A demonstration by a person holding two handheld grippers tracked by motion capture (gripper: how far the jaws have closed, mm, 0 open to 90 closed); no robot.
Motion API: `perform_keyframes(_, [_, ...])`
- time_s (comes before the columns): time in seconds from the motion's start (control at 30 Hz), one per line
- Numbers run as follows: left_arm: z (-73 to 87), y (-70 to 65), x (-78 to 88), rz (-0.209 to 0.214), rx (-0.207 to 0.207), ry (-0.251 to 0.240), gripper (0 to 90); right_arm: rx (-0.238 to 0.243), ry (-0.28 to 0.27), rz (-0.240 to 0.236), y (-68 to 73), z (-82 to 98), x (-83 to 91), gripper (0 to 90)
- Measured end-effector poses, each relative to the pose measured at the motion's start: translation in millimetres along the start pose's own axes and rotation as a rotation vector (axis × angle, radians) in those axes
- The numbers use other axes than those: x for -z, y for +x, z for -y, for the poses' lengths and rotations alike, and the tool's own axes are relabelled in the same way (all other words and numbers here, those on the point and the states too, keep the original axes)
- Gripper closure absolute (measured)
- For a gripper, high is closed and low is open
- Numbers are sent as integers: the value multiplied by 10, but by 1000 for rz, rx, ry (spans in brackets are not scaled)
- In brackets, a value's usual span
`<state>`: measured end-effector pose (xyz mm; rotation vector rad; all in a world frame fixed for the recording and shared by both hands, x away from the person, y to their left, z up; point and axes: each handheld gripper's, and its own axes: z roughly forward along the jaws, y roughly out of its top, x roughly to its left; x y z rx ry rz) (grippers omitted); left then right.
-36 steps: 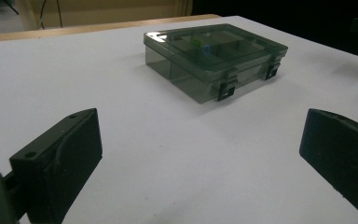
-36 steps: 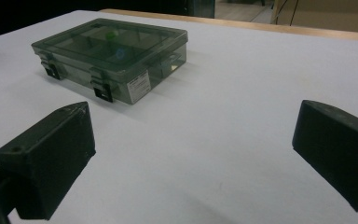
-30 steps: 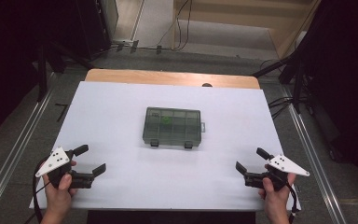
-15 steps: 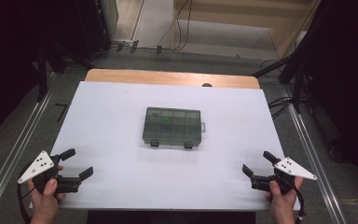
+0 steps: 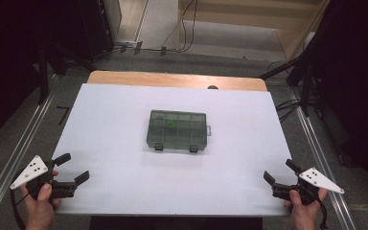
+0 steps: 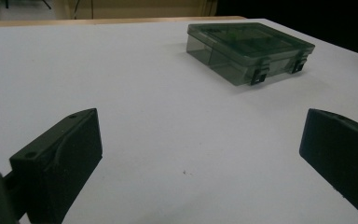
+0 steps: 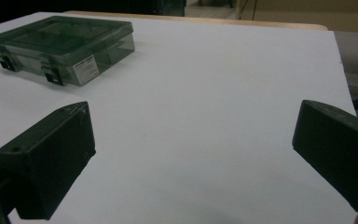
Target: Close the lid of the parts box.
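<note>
Fingers [image 5: 82, 178] of both grippers spread wide, with bare white table [image 5: 115, 124] before the closed organizer box [image 5: 177, 130].

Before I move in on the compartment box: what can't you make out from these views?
- Contents of the box: high view shows a green speck, too small to identify; tinted lid blurs the rest.
- Label on its side wall: right gripper view, print too small.
- Latches: left gripper view, whether locked unclear.
- Right gripper and left gripper: open; hands cut off by the bottom edge.
</note>
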<state>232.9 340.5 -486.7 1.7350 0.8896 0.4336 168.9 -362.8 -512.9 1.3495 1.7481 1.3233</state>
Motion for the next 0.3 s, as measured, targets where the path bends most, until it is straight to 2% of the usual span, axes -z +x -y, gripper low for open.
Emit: perform_keyframes(0.3, [8, -1, -48, -15, -6, 28, 0, 0, 2, 7, -23, 0, 3, 0])
